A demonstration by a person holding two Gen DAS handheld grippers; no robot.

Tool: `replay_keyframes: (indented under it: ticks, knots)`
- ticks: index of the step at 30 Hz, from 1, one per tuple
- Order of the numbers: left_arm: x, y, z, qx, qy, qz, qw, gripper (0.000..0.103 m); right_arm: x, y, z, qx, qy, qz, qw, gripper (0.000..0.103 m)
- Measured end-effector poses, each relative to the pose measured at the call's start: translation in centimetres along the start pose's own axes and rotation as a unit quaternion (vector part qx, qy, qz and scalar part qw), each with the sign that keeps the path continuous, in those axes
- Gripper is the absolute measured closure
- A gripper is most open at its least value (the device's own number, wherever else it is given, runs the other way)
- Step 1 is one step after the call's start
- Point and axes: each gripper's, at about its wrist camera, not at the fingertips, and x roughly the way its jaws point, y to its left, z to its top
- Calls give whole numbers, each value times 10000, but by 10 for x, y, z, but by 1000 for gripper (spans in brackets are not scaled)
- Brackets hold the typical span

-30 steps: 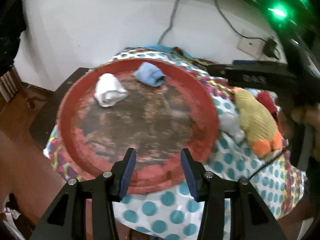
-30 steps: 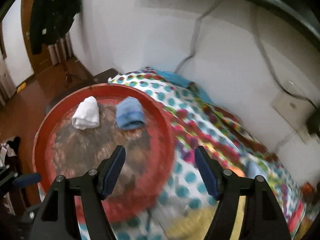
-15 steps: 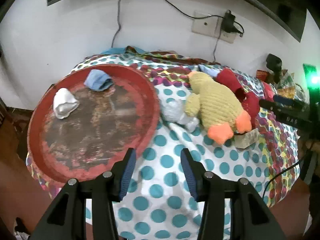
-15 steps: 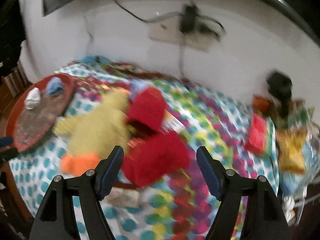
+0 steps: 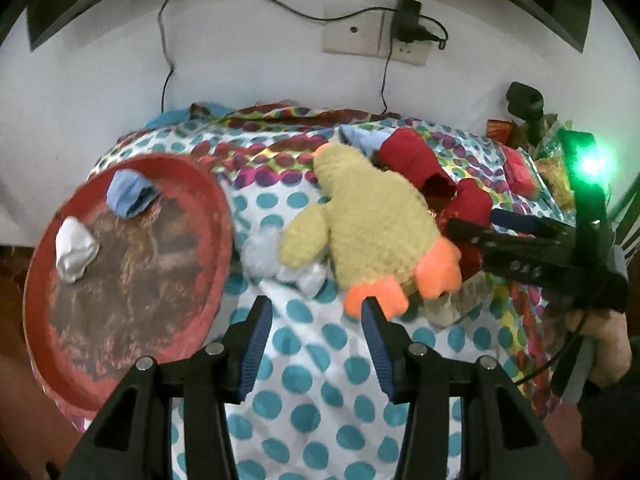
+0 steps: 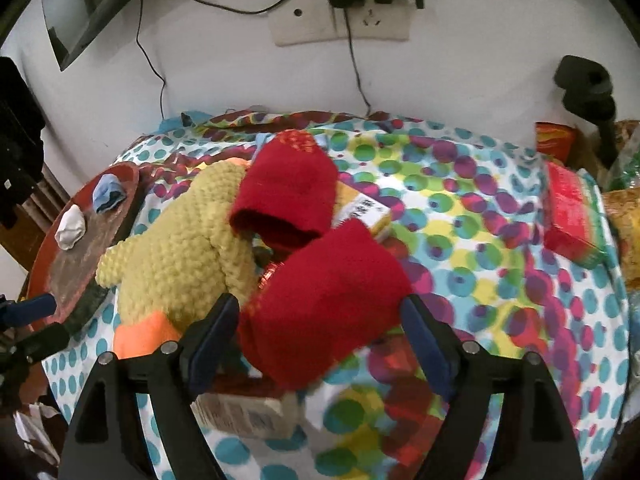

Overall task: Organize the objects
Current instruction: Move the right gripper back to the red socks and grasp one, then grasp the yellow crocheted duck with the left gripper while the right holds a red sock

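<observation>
The right gripper (image 6: 318,330), jaws just widened, straddles a rolled red knit cloth (image 6: 324,308) beside the yellow plush duck (image 6: 180,256), seemingly not pinching it. The left gripper (image 5: 316,336) hangs spread over the dotted tablecloth (image 5: 312,380).

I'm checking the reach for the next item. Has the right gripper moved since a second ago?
Yes. The right gripper left the red tray and swung right across the table; its jaws, just opening, now straddle the nearer red sock.

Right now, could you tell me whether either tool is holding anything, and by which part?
Nothing is held. The right tool has just been opening and straddles a red sock without pressing it; the left tool is open over the cloth.
</observation>
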Motion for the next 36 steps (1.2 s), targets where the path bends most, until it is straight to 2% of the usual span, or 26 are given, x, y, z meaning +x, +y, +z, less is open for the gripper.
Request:
replay_keyframes:
  ticks: [8, 9, 11, 17, 21, 28, 36]
  knots:
    - [19, -11, 23, -115, 83, -151, 9998, 56, 27, 14, 4, -52, -76, 49, 9999, 22]
    - [20, -12, 24, -128, 86, -156, 9998, 56, 28, 13, 4, -84, -120, 43, 9999, 25]
    - [23, -15, 28, -106, 82, -166, 9998, 56, 27, 12, 4, -155, -184, 100, 9997, 41]
    - [34, -28, 30, -59, 162, -222, 9996, 56, 25, -1, 3, -180, -280, 165, 9993, 61]
    - [39, -35, 32, -35, 201, -244, 9995, 56, 18, -9, 0, -245, -461, -70, 9986, 65]
    - [45, -48, 40, 38, 174, -214, 9996, 56, 11, -30, -4, -309, -655, -604, 9955, 65]
    - [49, -56, 46, -27, 160, -238, 9996, 55, 13, -32, -7, -306, -666, -540, 9958, 65]
